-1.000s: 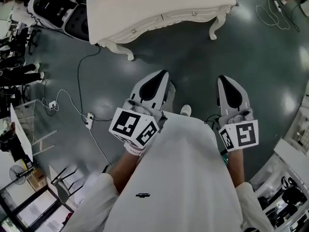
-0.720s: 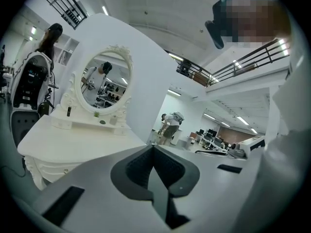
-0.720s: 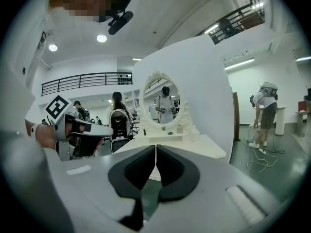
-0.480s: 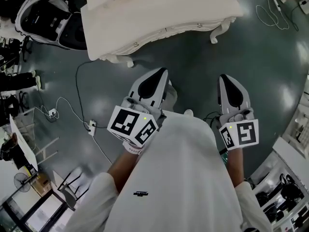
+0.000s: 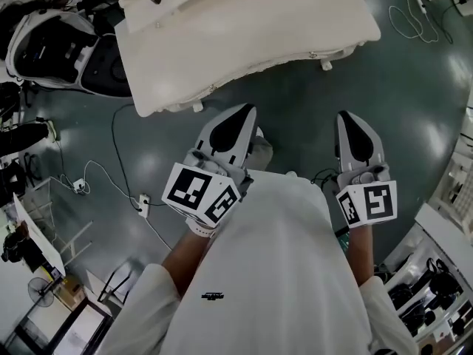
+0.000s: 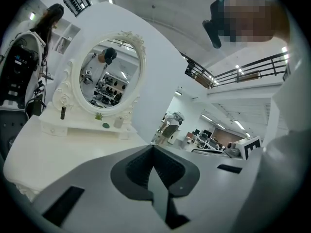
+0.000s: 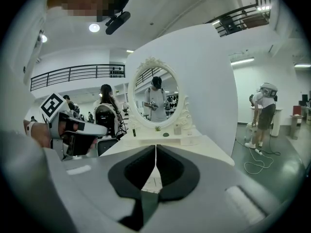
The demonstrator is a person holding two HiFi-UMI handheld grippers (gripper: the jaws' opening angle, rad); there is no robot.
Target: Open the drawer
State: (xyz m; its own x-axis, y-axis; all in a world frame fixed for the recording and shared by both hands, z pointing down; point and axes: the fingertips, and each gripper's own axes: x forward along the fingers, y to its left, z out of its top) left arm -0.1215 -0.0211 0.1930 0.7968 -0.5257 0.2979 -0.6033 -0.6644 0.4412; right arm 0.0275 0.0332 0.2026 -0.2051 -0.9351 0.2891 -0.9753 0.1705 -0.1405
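Both tools are shut tight, with nothing between their jaws: the left tool (image 5: 250, 114) (image 6: 153, 147) and the right tool (image 5: 347, 118) (image 7: 155, 147) each show their dark pads pressed together in their own gripper views. In the head view they are held side by side in front of the person's white-clad body, over the dark floor (image 5: 414, 102), pointing toward the white table (image 5: 244, 21) and touching nothing. The drawer (image 5: 295, 59), marked by a small knob (image 5: 312, 55), sits closed in the table's near edge, ahead of and between the two tool tips. An oval mirror (image 7: 155, 98) (image 6: 111, 76) in an ornate white frame stands at the table's back. A cable (image 5: 114, 135) trails across the floor to the left.
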